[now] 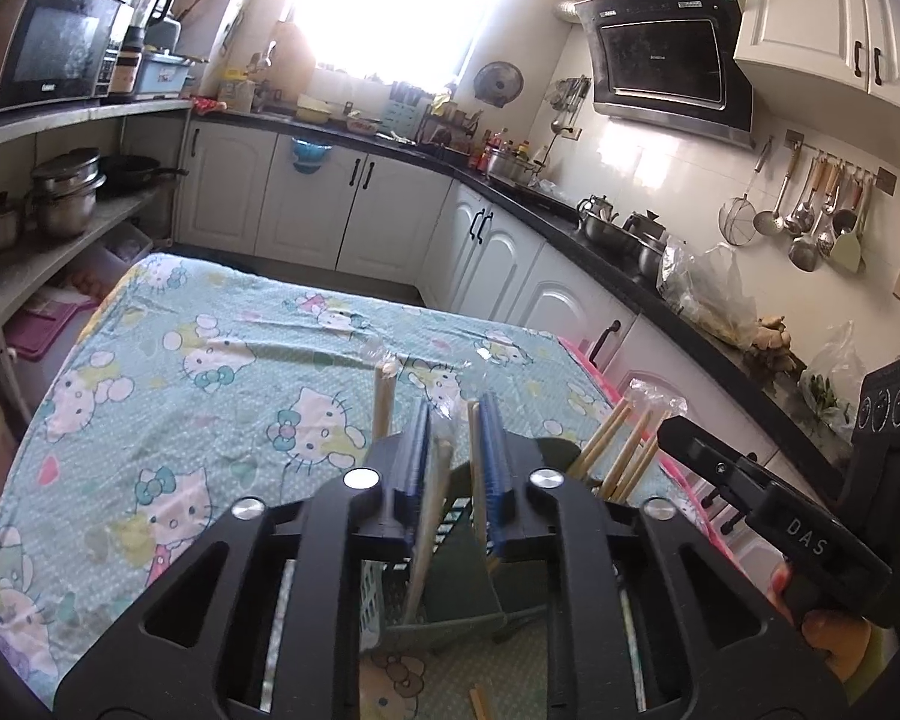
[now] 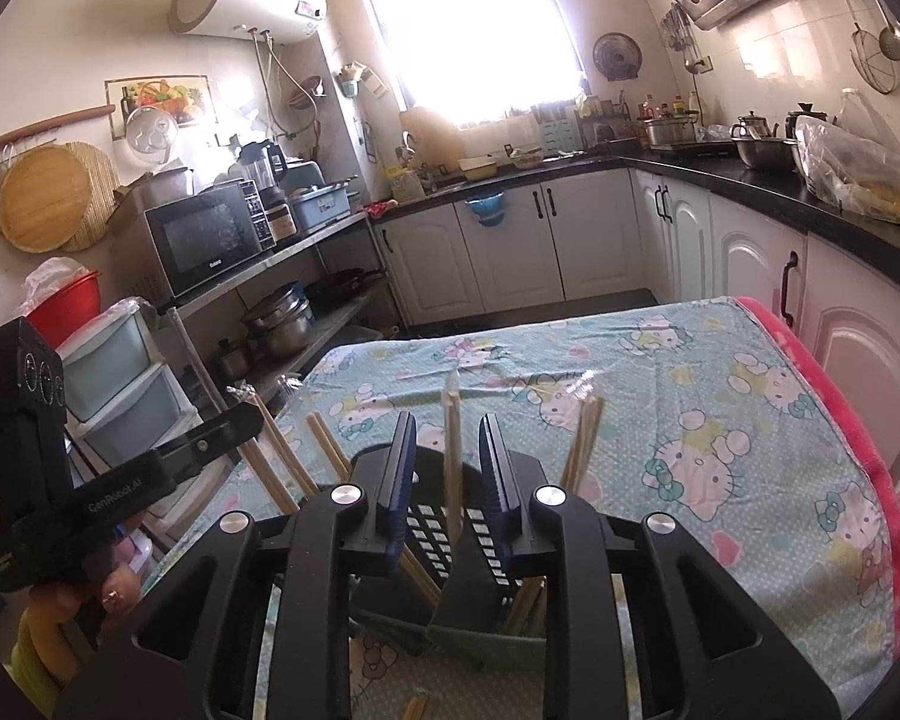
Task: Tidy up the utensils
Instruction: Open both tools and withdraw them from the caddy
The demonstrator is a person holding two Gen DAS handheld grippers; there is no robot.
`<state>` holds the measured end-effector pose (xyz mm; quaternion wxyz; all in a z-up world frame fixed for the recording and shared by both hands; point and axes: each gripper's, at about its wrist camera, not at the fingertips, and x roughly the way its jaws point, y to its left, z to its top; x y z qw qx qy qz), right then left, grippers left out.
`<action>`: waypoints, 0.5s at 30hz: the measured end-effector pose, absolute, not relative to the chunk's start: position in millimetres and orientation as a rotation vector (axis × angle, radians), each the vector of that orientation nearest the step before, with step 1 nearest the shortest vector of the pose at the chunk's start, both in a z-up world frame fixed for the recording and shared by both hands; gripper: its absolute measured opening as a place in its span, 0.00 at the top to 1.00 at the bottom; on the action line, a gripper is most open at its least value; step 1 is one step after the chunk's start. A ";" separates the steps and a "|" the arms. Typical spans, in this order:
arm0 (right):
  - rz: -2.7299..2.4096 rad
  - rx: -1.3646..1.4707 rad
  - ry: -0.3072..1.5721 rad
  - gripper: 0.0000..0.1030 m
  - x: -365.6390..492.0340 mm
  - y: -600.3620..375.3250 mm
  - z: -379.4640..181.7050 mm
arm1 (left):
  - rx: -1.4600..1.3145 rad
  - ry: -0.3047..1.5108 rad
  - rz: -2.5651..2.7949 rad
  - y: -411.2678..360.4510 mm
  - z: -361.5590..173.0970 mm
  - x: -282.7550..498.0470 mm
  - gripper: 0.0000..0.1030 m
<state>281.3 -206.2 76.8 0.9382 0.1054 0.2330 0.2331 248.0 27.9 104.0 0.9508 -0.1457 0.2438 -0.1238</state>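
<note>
between right hand-held gripper point(image 2: 447, 468) pads, upright chopsticks point(image 2: 452, 456), untouched

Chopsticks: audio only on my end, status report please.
Left gripper and right gripper open, wrapped chopsticks loose between each. Chopsticks standing in dark green holder. One stray chopstick on tablecloth.

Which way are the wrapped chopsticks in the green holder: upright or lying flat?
Upright, leaning slightly. The wrapped chopsticks stand with lower ends inside the green holder and wrapped tips pointing up.
</note>
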 end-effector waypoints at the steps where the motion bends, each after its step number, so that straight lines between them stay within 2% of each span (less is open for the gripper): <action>1: 0.475 0.214 0.479 0.79 280.0 -207.0 76.2 | -0.297 0.500 -0.251 28.7 102.8 247.1 0.85; 15: 0.468 0.177 0.509 0.70 261.9 -209.3 73.4 | -0.312 0.533 -0.262 35.0 94.7 229.8 0.59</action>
